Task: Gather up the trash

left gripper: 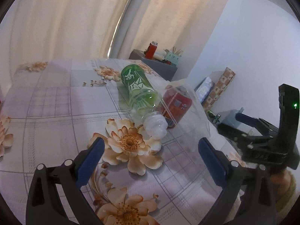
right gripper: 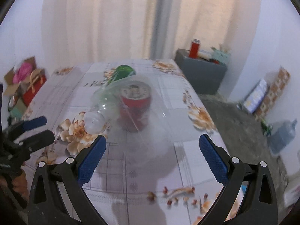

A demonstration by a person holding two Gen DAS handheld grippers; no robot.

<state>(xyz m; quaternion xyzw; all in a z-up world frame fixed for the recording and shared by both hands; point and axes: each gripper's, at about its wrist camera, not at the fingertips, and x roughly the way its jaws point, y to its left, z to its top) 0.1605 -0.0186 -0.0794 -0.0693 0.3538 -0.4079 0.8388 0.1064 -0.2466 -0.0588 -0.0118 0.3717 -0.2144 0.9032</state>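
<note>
Both grippers hang over the surface (left gripper: pixel 56 97) with nothing in them: the left gripper (left gripper: pixel 150 157) has its blue pads spread wide, and the right gripper (right gripper: pixel 151 152) is just as wide, with a clear plastic bag (right gripper: pixel 142 131) lying between and beyond its fingers but not pinched. On the flowered cloth lies a green bottle (left gripper: pixel 137 88) on its side, its clear neck and white cap toward the left camera. Just beside it, touching or nearly so, stands a red can (right gripper: pixel 135 105), seemingly inside or behind the clear plastic; which one I cannot tell. No bin shows in either view. By my reading nothing has been collected yet: bottle, can and bag all remain on the surface, and every pick-up is still to do
</note>
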